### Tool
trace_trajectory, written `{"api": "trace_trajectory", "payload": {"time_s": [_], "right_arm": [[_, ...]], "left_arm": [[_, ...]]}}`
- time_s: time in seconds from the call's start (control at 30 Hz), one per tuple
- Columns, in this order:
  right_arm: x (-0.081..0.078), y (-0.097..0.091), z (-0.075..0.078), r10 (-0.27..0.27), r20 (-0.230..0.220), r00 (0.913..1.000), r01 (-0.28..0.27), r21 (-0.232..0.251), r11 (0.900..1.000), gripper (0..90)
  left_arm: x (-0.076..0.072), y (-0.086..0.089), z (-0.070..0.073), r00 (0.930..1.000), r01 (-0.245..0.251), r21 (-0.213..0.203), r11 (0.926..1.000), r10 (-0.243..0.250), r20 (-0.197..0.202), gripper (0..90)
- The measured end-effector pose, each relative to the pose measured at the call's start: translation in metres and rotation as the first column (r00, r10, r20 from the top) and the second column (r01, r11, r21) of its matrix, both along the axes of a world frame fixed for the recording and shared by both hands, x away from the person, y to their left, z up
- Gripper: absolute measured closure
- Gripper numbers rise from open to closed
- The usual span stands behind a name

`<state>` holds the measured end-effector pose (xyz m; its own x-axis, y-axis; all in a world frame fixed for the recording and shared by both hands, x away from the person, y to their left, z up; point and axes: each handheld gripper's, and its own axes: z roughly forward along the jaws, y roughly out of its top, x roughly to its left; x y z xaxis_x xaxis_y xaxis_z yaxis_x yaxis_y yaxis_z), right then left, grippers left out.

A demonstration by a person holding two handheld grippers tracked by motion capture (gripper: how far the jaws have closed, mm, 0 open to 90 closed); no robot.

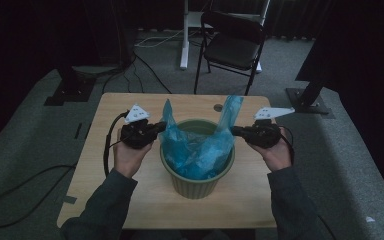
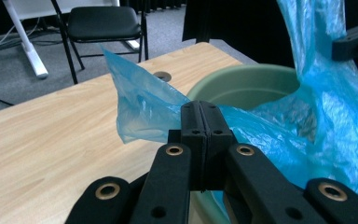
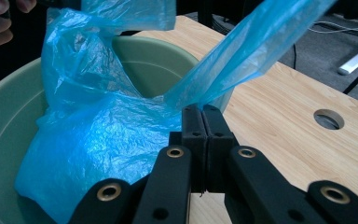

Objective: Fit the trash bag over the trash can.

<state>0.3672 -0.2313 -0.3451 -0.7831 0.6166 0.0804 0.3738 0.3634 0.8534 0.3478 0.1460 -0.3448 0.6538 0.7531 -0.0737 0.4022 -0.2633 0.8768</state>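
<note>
Crinkled blue plastic bag (image 1: pixel 196 150) lines ribbed green bin (image 1: pixel 196 184).

Counting what is sitting on and around the wooden table

One round green plastic bin (image 1: pixel 196 182) is holding one crumpled blue plastic bag (image 1: pixel 198 150); two black two-jaw grippers, left (image 1: pixel 159 128) and right (image 1: pixel 236 131), are flanking it on one light wooden table (image 1: pixel 130 197), and one black folding chair (image 1: pixel 232 42) is standing behind.
</note>
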Motion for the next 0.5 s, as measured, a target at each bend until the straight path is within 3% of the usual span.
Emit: {"api": "trace_trajectory", "payload": {"time_s": [0.33, 0.5], "right_arm": [[-0.006, -0.013, 0.0, -0.028, 0.007, 0.9996, 0.028, 0.027, 0.9993, 89.4], [-0.006, -0.01, 0.002, -0.008, 0.023, 0.9997, 0.007, 0.043, 0.9991, 89.5]], "left_arm": [[-0.003, 0.006, -0.014, 0.999, -0.034, 0.051, 0.9981, 0.035, -0.028, 88.1], [-0.006, 0.004, -0.005, 1.0, -0.007, 0.063, 0.998, 0.007, 0.001, 73.7]]}}
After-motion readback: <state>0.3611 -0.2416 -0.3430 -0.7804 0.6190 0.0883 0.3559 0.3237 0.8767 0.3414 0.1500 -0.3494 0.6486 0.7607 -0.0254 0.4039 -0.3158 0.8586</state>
